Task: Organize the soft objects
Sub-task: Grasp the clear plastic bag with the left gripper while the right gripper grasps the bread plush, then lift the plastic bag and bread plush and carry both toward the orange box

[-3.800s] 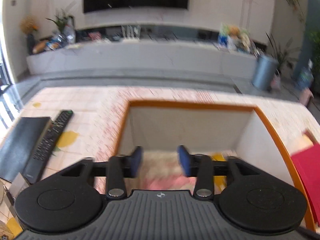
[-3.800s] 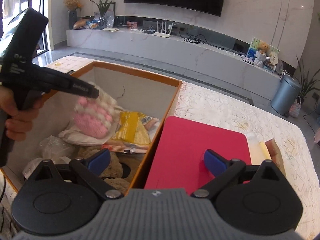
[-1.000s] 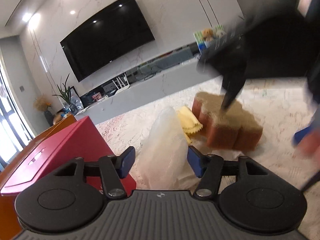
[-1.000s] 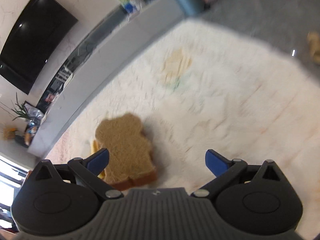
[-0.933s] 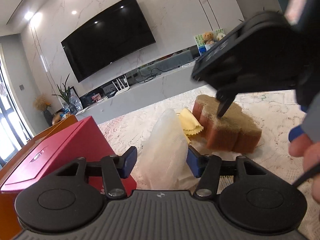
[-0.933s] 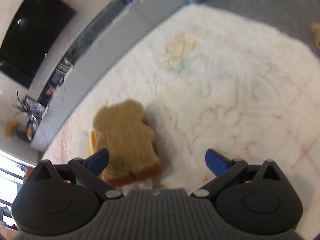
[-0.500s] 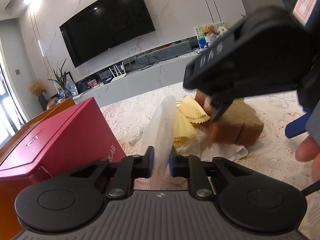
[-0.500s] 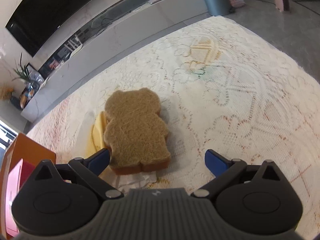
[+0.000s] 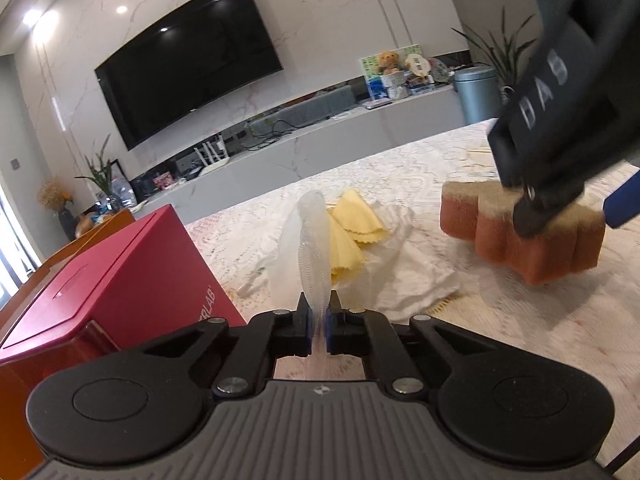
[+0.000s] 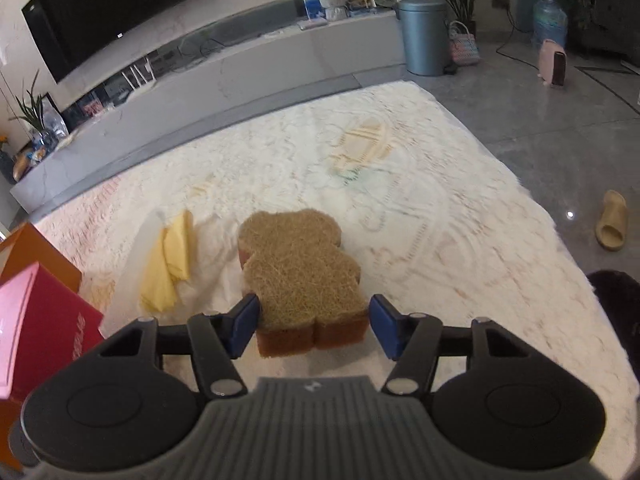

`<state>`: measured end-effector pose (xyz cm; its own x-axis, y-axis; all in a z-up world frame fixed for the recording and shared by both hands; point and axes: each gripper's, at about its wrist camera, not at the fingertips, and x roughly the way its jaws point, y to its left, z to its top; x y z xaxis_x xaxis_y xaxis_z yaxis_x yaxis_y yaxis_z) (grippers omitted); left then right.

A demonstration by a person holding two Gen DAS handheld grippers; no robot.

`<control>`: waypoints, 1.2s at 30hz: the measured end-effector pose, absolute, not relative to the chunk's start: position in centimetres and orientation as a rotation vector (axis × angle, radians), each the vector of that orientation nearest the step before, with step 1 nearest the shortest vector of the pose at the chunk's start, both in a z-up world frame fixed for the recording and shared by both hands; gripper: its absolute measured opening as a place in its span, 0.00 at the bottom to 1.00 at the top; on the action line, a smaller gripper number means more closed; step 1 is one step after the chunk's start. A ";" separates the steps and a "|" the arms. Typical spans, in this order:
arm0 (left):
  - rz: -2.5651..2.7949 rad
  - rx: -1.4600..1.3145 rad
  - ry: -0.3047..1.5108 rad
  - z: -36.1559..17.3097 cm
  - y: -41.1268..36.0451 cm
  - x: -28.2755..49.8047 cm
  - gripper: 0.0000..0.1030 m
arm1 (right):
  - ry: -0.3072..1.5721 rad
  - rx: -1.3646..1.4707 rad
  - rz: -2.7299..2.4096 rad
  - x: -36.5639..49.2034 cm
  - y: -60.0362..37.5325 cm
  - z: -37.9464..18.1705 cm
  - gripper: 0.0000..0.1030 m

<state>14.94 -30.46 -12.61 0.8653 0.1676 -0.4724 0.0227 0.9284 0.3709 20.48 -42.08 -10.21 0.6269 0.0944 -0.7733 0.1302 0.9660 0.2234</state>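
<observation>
Left wrist view showed our left claw (image 9: 319, 322) clenched on the clear plastic bag (image 9: 314, 236); our right claw (image 10: 314, 326) straddled the bear-shaped sponge (image 10: 300, 276) on the worktop (image 10: 420, 208), released; next, we judged, squeeze, then lift.

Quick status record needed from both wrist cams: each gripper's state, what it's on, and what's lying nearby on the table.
left gripper: shut on the translucent plastic bag, pinching its near edge
right gripper: open, fingers either side of the bear-shaped sponge; contact unclear
bear-shaped sponge: flat on the lace tablecloth, scouring side up
yellow cloths: left of the sponge, lying on a white cloth
red box: at the left, beside the bag
</observation>
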 end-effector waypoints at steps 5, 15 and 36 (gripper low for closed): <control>0.041 0.409 0.545 -12.9 -30.9 14.4 0.07 | 0.936 0.232 -0.059 20.7 -41.7 -11.5 0.61; 0.107 0.531 0.544 -14.6 -32.3 17.0 0.45 | 0.962 0.223 -0.041 21.7 -41.0 -12.9 0.80; 0.148 0.601 0.453 -14.2 -32.3 15.4 0.06 | 0.939 0.104 0.000 21.2 -40.3 -12.8 0.73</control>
<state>15.44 -32.33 -14.18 0.8918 0.2638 -0.3676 -0.0047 0.8178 0.5755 21.25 -40.32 -12.75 0.5913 0.0456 -0.8052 0.0450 0.9950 0.0894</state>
